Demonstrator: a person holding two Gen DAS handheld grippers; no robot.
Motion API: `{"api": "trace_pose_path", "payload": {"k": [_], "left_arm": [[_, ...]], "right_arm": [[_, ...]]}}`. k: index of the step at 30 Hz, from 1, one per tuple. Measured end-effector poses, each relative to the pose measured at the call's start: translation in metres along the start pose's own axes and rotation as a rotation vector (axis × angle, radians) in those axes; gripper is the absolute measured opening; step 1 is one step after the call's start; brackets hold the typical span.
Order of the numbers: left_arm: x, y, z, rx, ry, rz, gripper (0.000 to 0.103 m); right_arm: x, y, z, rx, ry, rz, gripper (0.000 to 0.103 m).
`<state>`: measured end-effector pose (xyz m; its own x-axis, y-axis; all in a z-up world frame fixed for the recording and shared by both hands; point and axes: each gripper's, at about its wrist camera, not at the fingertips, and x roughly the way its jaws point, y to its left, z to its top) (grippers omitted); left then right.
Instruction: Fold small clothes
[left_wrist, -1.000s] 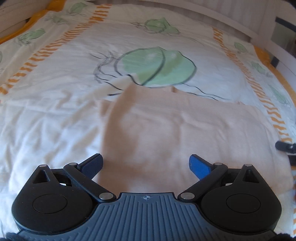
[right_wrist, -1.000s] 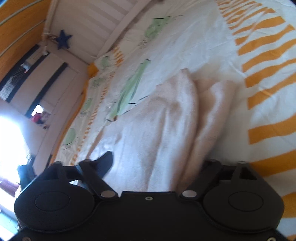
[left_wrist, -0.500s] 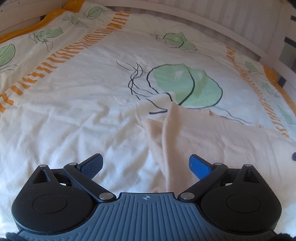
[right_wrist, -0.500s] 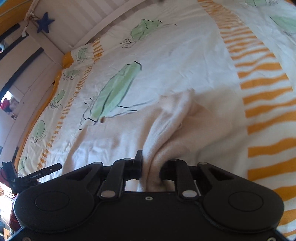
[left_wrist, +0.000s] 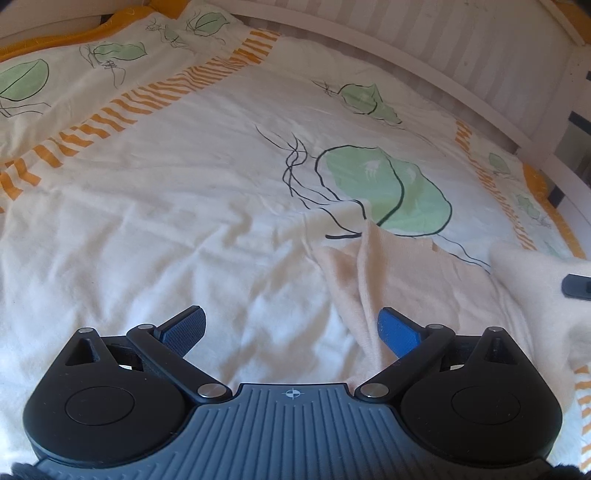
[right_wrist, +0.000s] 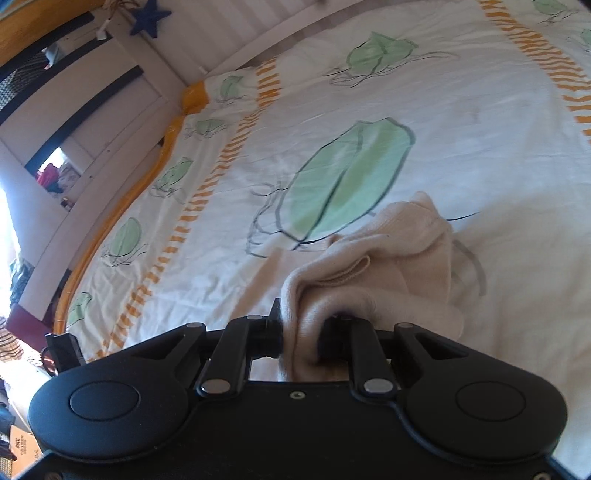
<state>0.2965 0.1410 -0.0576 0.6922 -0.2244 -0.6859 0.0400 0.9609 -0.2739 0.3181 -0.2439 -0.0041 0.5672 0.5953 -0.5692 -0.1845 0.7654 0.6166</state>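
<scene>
Right gripper (right_wrist: 301, 332) is clamped on a bunched fold of the cream garment (right_wrist: 388, 266); its jaws have just been closing, and cloth fills the gap between them and spills over the top. Grabbed part is lifted clear of the bed (right_wrist: 480, 110) and hangs in a lump, with a ribbed hem edge showing just beyond the fingers.

Left gripper (left_wrist: 291, 330) is open, blue pads (left_wrist: 400, 330) spread wide with nothing between them. It hovers over bare duvet, the garment's near-left edge running just beside its right pad.

Garment (left_wrist: 406, 273) lies toward the right side of the bed, its far edge overlapping the large green leaf print (left_wrist: 384, 188). One raised crease runs from the far corner back toward the left gripper. Raised part sits at far right in the left wrist view, where a dark tip of the right gripper (left_wrist: 576, 286) shows.

Risks, as I read them:
- Grip is on a wad, likely several layers, so the fold may come out uneven or drag the whole piece along.
- Left side is unpinned; pulling across could slide the garment instead of folding it.
- Existing crease may get locked into the fold if not flattened first.
- Soft duvet gives little friction or backing.
</scene>
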Motion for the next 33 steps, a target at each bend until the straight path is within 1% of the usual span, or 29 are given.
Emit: {"api": "trace_pose_path", "payload": {"k": [5, 9, 13, 19, 23, 27, 28, 29, 30, 31, 32, 33], "left_arm": [[0.005, 0.008, -0.001, -0.02, 0.02, -0.002, 0.1], [0.006, 0.012, -0.001, -0.045, 0.028, -0.015, 0.101], [0.005, 0.014, 0.0, -0.055, 0.022, -0.021, 0.101], [0.006, 0.02, 0.0, -0.09, 0.025, -0.034, 0.101], [0.005, 0.025, 0.001, -0.114, 0.019, -0.038, 0.101], [0.003, 0.03, 0.001, -0.138, 0.013, -0.04, 0.101], [0.003, 0.031, 0.001, -0.146, 0.012, -0.041, 0.101], [0.003, 0.032, 0.001, -0.153, 0.013, -0.043, 0.101], [0.003, 0.034, 0.001, -0.161, 0.013, -0.046, 0.101], [0.003, 0.036, 0.001, -0.168, 0.012, -0.048, 0.101], [0.003, 0.037, 0.0, -0.175, 0.011, -0.048, 0.101], [0.003, 0.039, 0.0, -0.183, 0.009, -0.046, 0.101]], "right_arm": [[0.025, 0.023, -0.007, -0.007, 0.024, 0.035, 0.025], [0.042, 0.034, -0.014, -0.019, 0.044, 0.036, 0.025], [0.059, 0.049, -0.025, -0.082, 0.077, -0.021, 0.026], [0.083, 0.062, -0.038, -0.14, 0.1, -0.091, 0.027], [0.092, 0.07, -0.041, -0.168, 0.1, -0.115, 0.027], [0.099, 0.076, -0.038, -0.164, 0.098, -0.129, 0.027], [0.101, 0.077, -0.037, -0.163, 0.097, -0.134, 0.029], [0.103, 0.078, -0.037, -0.154, 0.096, -0.134, 0.034], [0.106, 0.078, -0.036, -0.143, 0.105, -0.127, 0.038], [0.109, 0.078, -0.036, -0.131, 0.121, -0.105, 0.046], [0.11, 0.078, -0.036, -0.12, 0.118, -0.08, 0.053], [0.109, 0.079, -0.036, -0.112, 0.113, -0.057, 0.055]]}}
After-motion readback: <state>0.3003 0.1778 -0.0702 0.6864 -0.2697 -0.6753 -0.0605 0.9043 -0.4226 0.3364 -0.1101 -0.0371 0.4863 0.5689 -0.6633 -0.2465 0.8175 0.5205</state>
